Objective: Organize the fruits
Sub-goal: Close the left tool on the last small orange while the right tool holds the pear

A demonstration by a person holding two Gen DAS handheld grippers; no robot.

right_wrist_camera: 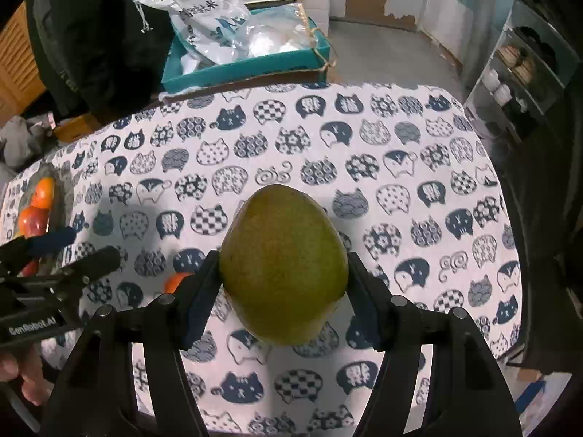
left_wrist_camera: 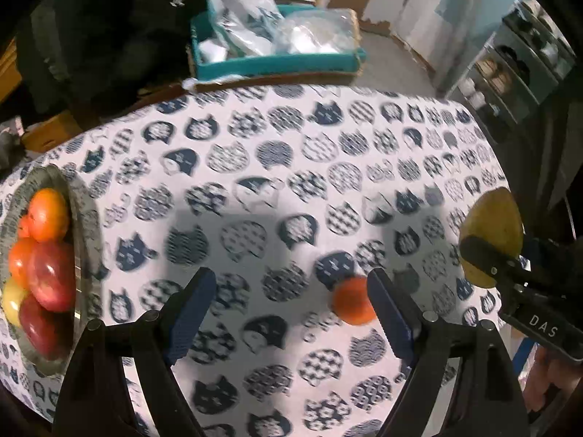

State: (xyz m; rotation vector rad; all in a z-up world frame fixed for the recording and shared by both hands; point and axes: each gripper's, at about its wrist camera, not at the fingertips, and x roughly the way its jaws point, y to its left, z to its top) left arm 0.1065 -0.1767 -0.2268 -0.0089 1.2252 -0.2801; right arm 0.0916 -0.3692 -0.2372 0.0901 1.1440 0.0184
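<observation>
Pinching pear (right_wrist_camera: 283, 267), right hand-held gripper (right_wrist_camera: 284, 284) sits far right of fruit plate (left_wrist_camera: 85, 240); left hand-held gripper (left_wrist_camera: 291, 313), spread, empty, nearer plate and orange (left_wrist_camera: 352, 300).

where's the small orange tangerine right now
The small orange tangerine lies on the cat-print tablecloth, just inside the open left hand-held gripper's right finger.

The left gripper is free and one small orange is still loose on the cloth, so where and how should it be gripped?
Grip the orange across its widest middle, coming down from above with the open left gripper. It is round, so no side is better by shape. It sits alone on the tablecloth, just inside the gripper's right finger, so shift right to centre it first.
</observation>
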